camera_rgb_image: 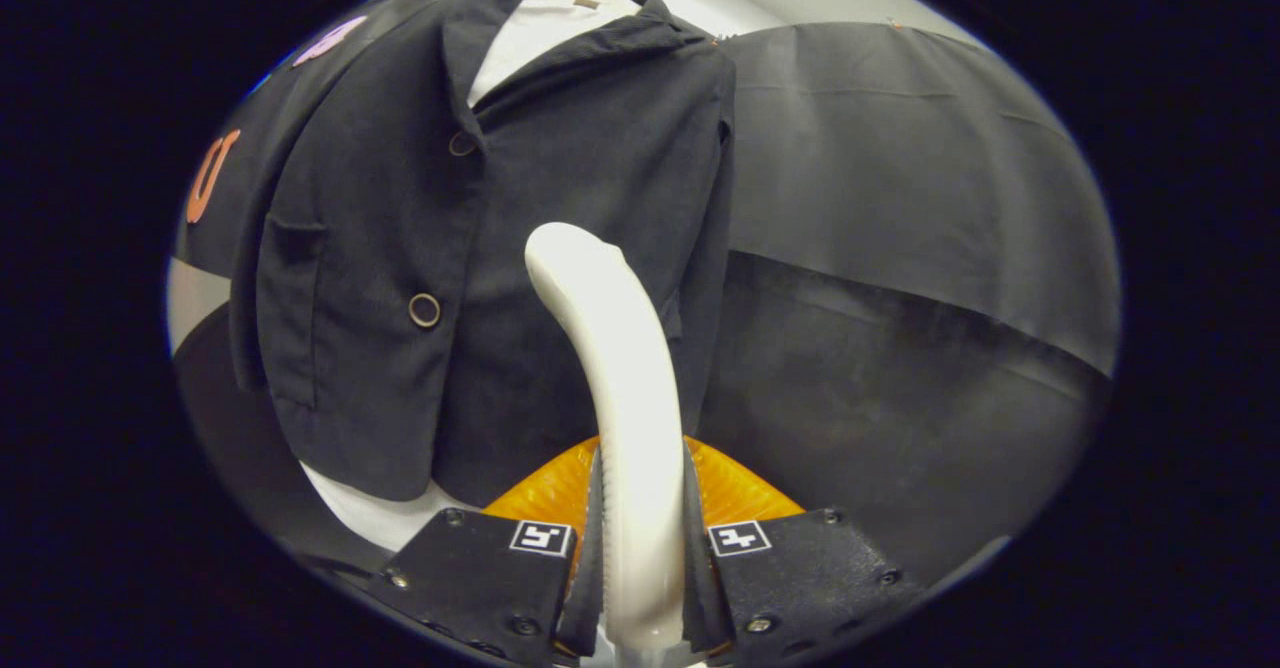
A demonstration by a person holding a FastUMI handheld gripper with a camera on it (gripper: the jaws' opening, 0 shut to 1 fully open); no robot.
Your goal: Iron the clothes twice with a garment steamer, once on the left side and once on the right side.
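So from where I'm standing, the gripper [640, 548] is clamped tight on the white handle of the garment steamer [620, 378], both fingers [590, 548] pressed against it, with basically no gap left over. The handle curves up and away from the fingers, and its head sits in front of the dark jacket [480, 248], which hangs ahead on a hanger with a white shirt [540, 23] showing at the collar. I honestly can't tell if the head is touching the cloth or just near it.

What worries me: the handle is smooth, glossy and rounded, and it's held low down, so any sideways push on the fabric could make it twist or slide in the grip. Also the jacket hangs loose, so pressing hard would probably just swing it away instead of steaming it. The buttons [424, 310] and the pocket flap [290, 238] on one front panel look like snag spots, too. There's something orange and ribbed [740, 493] right behind the fingers, no idea what.
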